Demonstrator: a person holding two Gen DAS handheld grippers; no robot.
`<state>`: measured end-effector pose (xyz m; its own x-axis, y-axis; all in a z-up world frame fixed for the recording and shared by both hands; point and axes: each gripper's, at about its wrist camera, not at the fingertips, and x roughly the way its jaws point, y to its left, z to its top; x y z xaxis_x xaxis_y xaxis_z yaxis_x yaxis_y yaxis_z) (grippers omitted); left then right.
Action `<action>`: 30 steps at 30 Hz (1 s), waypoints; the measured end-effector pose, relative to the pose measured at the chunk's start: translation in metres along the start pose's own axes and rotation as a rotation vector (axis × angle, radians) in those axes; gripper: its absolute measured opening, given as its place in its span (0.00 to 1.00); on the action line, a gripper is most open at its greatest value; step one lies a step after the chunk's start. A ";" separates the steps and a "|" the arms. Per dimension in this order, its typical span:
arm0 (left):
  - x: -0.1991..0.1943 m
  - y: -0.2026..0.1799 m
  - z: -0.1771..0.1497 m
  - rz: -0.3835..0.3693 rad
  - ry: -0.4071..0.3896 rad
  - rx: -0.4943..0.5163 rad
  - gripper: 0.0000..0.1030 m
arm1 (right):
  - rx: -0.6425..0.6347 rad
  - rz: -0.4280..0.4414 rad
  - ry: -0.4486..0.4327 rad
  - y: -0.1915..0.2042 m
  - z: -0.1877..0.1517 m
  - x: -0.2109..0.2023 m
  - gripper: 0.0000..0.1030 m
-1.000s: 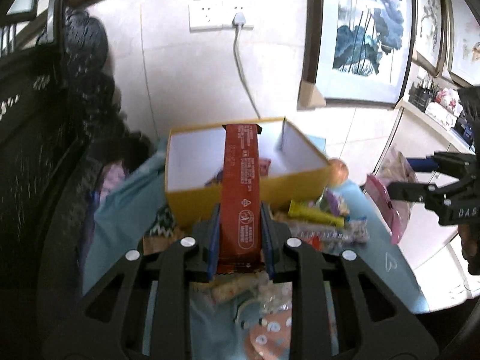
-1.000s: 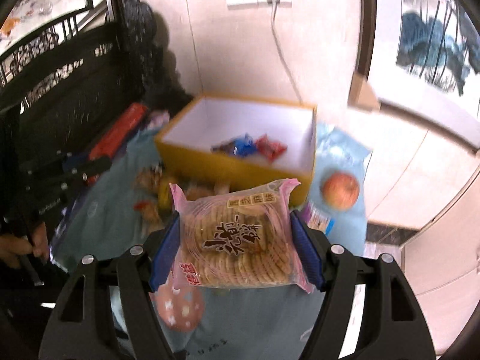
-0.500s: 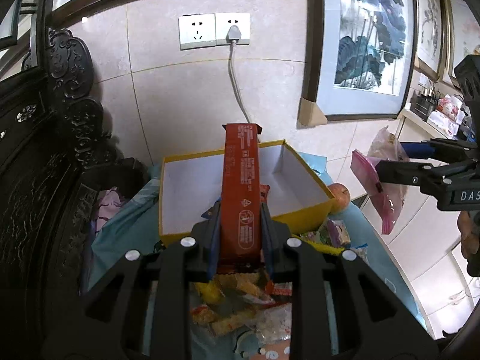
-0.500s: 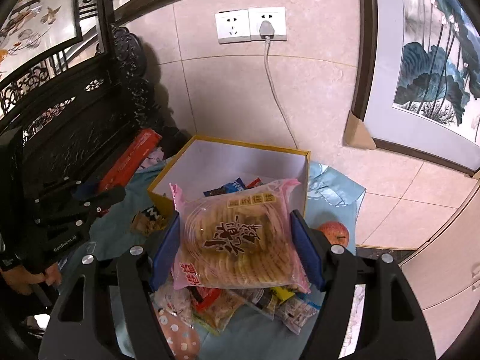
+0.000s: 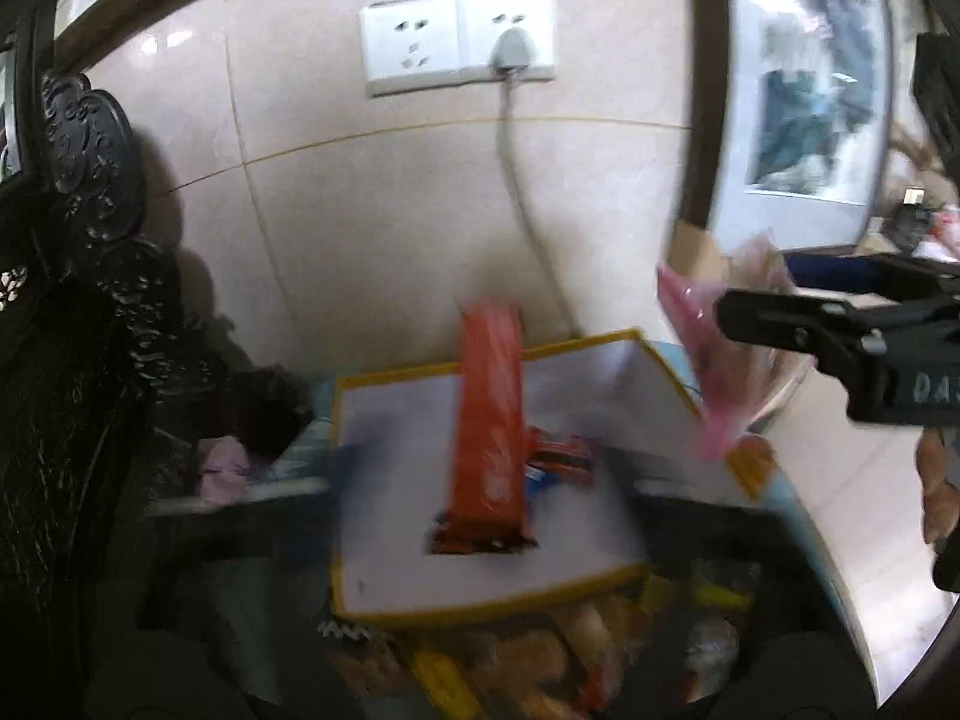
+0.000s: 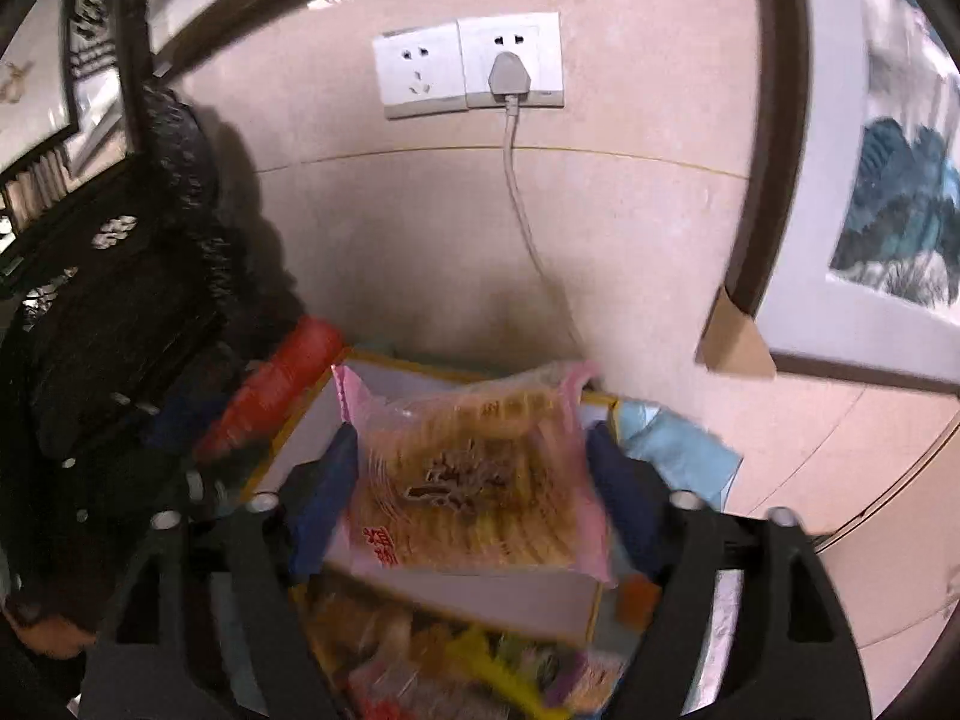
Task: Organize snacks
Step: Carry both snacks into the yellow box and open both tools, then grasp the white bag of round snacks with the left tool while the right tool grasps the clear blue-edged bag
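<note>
Left wrist view: your left gripper (image 5: 486, 504) has just sprung wide, jaws well clear of the long red snack packet (image 5: 489, 426), which hangs loose between them over the middle of the open yellow-rimmed cardboard box (image 5: 480, 597), its long axis running away from you toward the box's far wall. Right wrist view: your right gripper (image 6: 474, 480) has also just been opening; the pink bag of round crackers (image 6: 474, 480) sits between its blue pads, apparently released, above the box's near edge.

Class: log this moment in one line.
left gripper: just opening, red packet loose between | right gripper: just opening, cracker bag loose between | over yellow box
</note>
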<state>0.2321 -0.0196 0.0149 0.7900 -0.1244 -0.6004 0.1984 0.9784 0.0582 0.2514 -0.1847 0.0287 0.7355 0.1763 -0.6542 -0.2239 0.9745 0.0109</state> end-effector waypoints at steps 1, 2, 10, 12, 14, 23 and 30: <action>0.005 0.004 -0.001 0.018 -0.008 -0.014 0.98 | 0.005 -0.001 0.012 -0.001 0.000 0.006 0.98; 0.009 0.008 -0.004 0.025 0.011 -0.025 0.98 | 0.013 0.016 0.014 -0.002 -0.002 0.006 0.98; -0.008 0.025 -0.077 0.002 0.081 -0.095 0.98 | 0.031 0.065 0.080 -0.011 -0.070 -0.007 0.98; -0.012 0.025 -0.098 -0.007 0.115 -0.101 0.98 | 0.053 0.069 0.113 -0.014 -0.097 -0.011 0.98; -0.017 0.021 -0.126 -0.011 0.155 -0.084 0.98 | 0.062 0.081 0.159 -0.013 -0.128 -0.014 0.98; -0.034 -0.013 -0.210 -0.091 0.254 -0.013 0.98 | 0.185 0.060 0.279 -0.020 -0.219 -0.024 0.98; -0.014 -0.058 -0.239 -0.105 0.301 0.020 0.82 | 0.214 0.018 0.307 -0.024 -0.240 -0.028 0.98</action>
<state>0.0713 -0.0353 -0.1707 0.5577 -0.1669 -0.8131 0.2835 0.9590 -0.0024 0.0825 -0.2460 -0.1343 0.4995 0.1752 -0.8484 -0.0725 0.9844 0.1606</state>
